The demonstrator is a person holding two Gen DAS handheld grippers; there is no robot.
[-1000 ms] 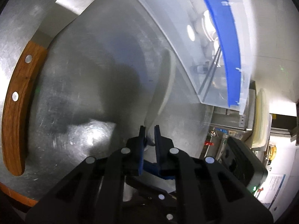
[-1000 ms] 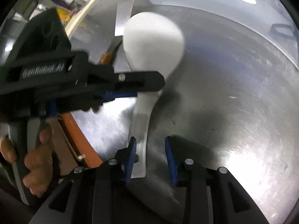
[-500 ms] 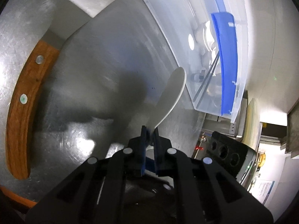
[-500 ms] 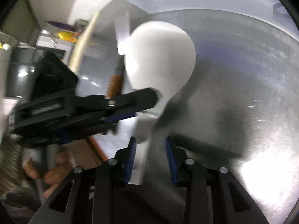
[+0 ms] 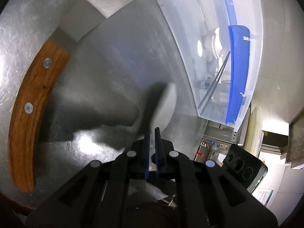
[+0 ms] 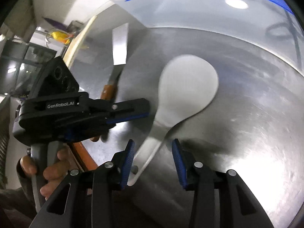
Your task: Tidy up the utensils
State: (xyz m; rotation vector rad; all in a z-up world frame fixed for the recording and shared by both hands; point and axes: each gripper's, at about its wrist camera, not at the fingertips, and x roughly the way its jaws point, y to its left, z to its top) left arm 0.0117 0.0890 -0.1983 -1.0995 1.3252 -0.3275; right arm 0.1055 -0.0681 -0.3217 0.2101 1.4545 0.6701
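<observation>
Steel counter (image 5: 117, 60), 1 white paddle (image 6: 187, 87), left claw (image 5: 153, 131) nearly closed, right claw (image 6: 153, 152) wide, holding nothing, 1 clear bin (image 5: 190, 28), 1 wood-handled knife (image 5: 32, 104).

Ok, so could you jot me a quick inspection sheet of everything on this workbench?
Surface: scratched steel table, glare patches.
Job's things: white rice paddle, motion-blurred; wooden-handled spatula lying flat; clear bin with blue parts, holding pale utensils and thin dark sticks.
Clutter: nothing seen.
Grippers: left gripper has its fingers nearly together at the paddle's neck, grip unclear; right gripper is open, with the paddle's handle between its fingers.
Cables: nothing seen.
Surroundings: dim room beyond the table edge, details too small to tell.
</observation>
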